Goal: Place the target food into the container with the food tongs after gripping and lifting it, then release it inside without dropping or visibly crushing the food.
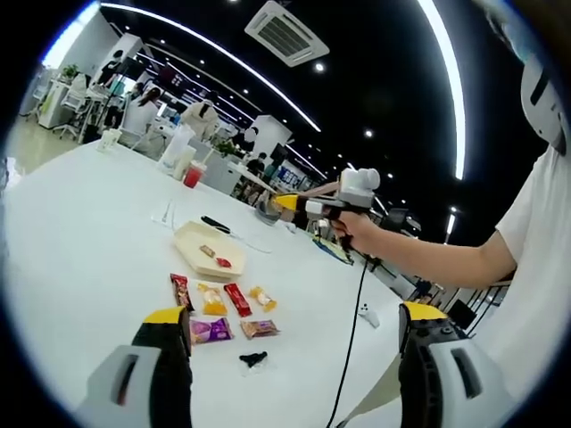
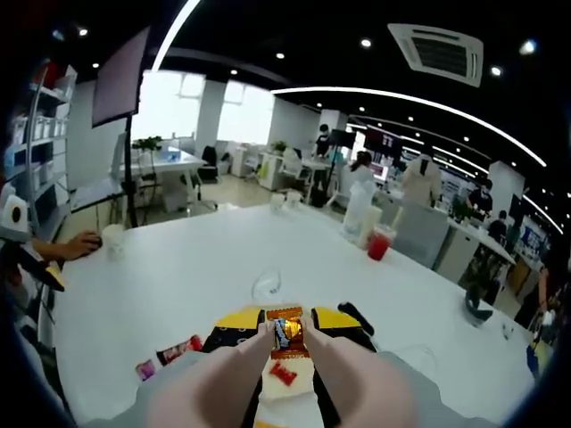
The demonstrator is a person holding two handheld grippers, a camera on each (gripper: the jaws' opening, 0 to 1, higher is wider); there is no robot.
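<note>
Right jaws: closed on a snack (image 2: 286,333), a small orange-and-dark wrapped piece pinched between the yellow tips at lower centre of the right gripper view.
Right gripper (image 2: 285,328): also at centre right of the left gripper view (image 1: 294,204), held high above the table by a hand (image 1: 357,230).
Container (image 1: 209,249): pale shallow tray with angled corners, mid-frame in the left gripper view, two small pieces already inside; in the right gripper view its pale edge with a red piece sits just under the held snack.
Left jaws: open and holding nothing, the tips well apart at the bottom of the left gripper view.
Left gripper (image 1: 294,325): hangs over the near table edge.
Other snacks (image 1: 223,301): glossy, crinkly packets in red, yellow and purple, in loose rows below the tray.
Table (image 1: 80,241): white, smooth, matte.
Step, as I judge it: carrying to the tray. Lower until the wrapper is near the tray floor, then ease the pinch open; a light squeeze should spare the soft packet.
</note>
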